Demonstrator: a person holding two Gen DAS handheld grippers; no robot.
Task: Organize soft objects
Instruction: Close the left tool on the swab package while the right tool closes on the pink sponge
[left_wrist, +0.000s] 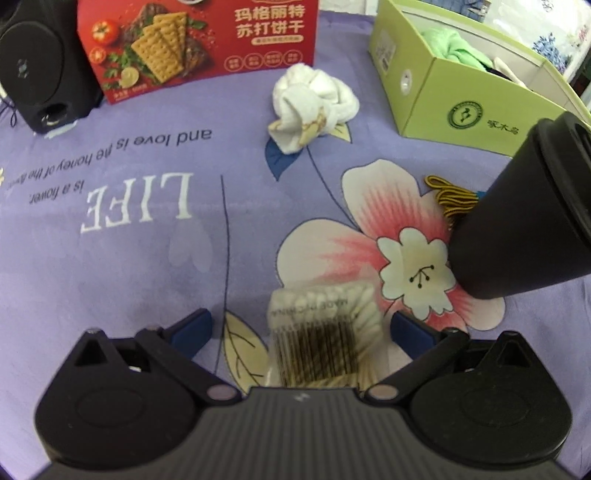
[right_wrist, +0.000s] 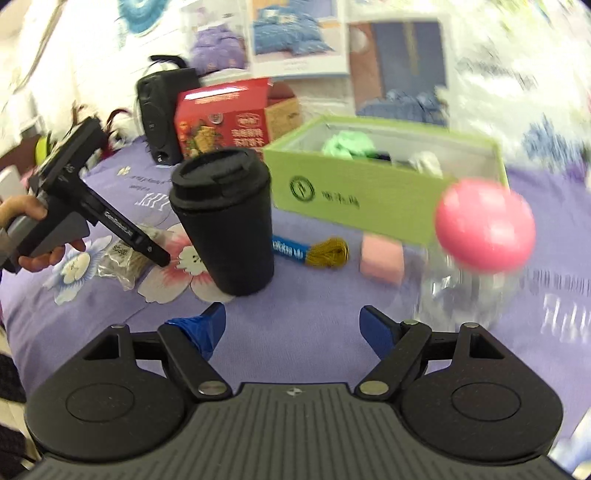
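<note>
A white balled-up cloth (left_wrist: 314, 105) lies on the purple sheet, far ahead of my left gripper (left_wrist: 301, 326). That gripper is open, low over a clear pack of cotton swabs (left_wrist: 325, 336) that lies between its fingers. The green open box (left_wrist: 461, 92) at the right holds a green cloth (left_wrist: 454, 48) and other soft items; it also shows in the right wrist view (right_wrist: 354, 199). My right gripper (right_wrist: 293, 326) is open and empty above the sheet. A pink sponge block (right_wrist: 382, 258) and a bundle of yellow laces (right_wrist: 328, 253) lie before the box.
A black lidded cup (right_wrist: 225, 221) stands on the flower print, also at the right edge (left_wrist: 524, 218). A red cracker box (left_wrist: 199, 40) and a black speaker (left_wrist: 40, 62) stand at the back. A clear jar with a pink lid (right_wrist: 484, 225) is blurred at right.
</note>
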